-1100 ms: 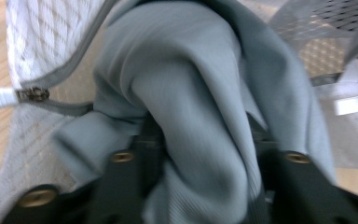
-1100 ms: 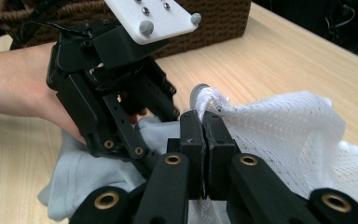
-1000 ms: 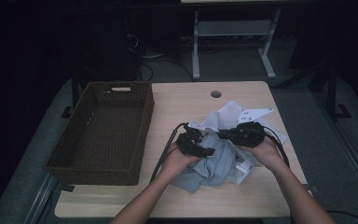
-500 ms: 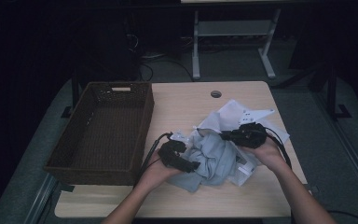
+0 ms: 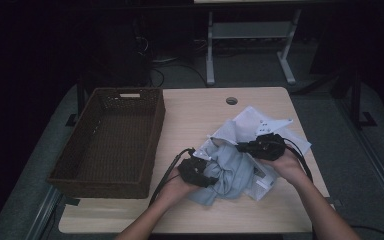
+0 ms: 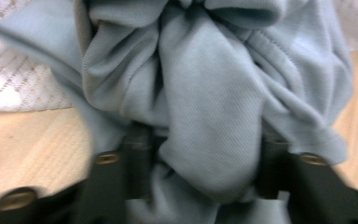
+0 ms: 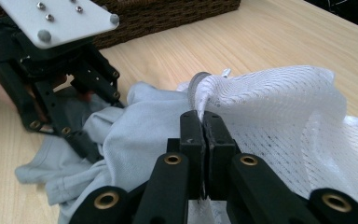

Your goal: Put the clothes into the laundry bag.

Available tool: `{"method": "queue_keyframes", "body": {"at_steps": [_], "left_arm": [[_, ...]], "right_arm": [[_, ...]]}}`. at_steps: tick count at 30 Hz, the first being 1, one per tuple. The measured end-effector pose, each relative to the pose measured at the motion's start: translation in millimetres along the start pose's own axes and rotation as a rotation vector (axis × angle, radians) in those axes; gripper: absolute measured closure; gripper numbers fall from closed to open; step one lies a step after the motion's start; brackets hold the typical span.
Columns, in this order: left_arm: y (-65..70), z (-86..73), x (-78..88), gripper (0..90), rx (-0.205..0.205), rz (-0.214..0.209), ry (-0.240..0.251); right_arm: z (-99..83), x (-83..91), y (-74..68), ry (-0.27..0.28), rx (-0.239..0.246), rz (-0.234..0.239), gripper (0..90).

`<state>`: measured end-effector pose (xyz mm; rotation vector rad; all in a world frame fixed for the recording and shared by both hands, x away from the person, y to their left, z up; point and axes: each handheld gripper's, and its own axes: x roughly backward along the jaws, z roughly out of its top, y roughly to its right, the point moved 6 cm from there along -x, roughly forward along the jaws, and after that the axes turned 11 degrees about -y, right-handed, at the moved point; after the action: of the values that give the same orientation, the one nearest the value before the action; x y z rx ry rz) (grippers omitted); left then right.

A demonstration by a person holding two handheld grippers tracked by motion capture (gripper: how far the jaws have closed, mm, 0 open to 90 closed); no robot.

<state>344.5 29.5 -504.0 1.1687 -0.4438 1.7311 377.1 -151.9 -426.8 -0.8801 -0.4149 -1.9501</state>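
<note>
A crumpled blue-grey garment (image 5: 230, 170) lies on the wooden table (image 5: 200, 110), part-way inside a white mesh bag (image 5: 252, 122). My left gripper (image 5: 207, 175) is at the garment's left side. Its jaws have just been closing, and a thick fold of the garment (image 6: 205, 93) is bunched and squeezed between them. My right gripper (image 5: 242, 147) is at the bag's near edge, shut on a thin fold of the white mesh bag (image 7: 279, 102). In the right gripper view its jaws (image 7: 204, 121) meet with mesh pinched between them, and the left gripper (image 7: 81, 133) digs into the garment (image 7: 140, 126) opposite.
A dark brown wicker basket (image 5: 100, 187) stands with nothing in it on the table's left half. A round cable hole (image 5: 231, 100) sits near the far edge. Bare tabletop lies in front of the cloth. A metal frame (image 5: 250, 45) stands on the floor beyond.
My left gripper has slid left and down along the garment to its near-left side and closed on a fold. The right gripper has kept still on the mesh.
</note>
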Motion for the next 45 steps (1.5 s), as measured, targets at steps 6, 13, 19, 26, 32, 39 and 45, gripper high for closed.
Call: {"method": "queue_keyframes", "body": {"at_steps": [6, 13, 19, 26, 32, 39, 45], "left_arm": [[-1.6, -0.2, 2.6, 76.5, 0.020, -0.019, 0.019], [-4.5, 3.3, 21.0, 78.5, 0.040, -0.031, 0.086], [-7.4, 8.5, 51.8, 79.0, 0.047, -0.007, 0.199], [-6.0, 14.3, 75.3, 79.0, 0.038, 0.016, 0.267], [11.4, 31.6, 92.6, 78.9, -0.017, 0.019, 0.306], [29.7, 40.5, 102.6, 75.0, -0.100, 0.069, 0.231], [24.9, 36.7, 96.3, 68.9, -0.075, 0.019, 0.234]], "right_arm": [[-0.3, -0.5, 0.4, -0.002, 0.003, -0.003, 87.3], [-0.3, -0.4, 0.6, -0.002, 0.000, -0.002, 87.4], [1.1, 0.9, -0.7, 0.003, 0.006, -0.001, 87.3], [7.5, 3.7, -5.1, 0.026, 0.005, 0.020, 87.4], [26.1, 15.7, -18.0, 0.095, 0.025, 0.060, 87.4], [31.1, 17.5, -21.3, 0.088, 0.049, 0.028, 87.4], [28.9, 16.6, -17.9, 0.090, 0.037, 0.032, 87.4]]}}
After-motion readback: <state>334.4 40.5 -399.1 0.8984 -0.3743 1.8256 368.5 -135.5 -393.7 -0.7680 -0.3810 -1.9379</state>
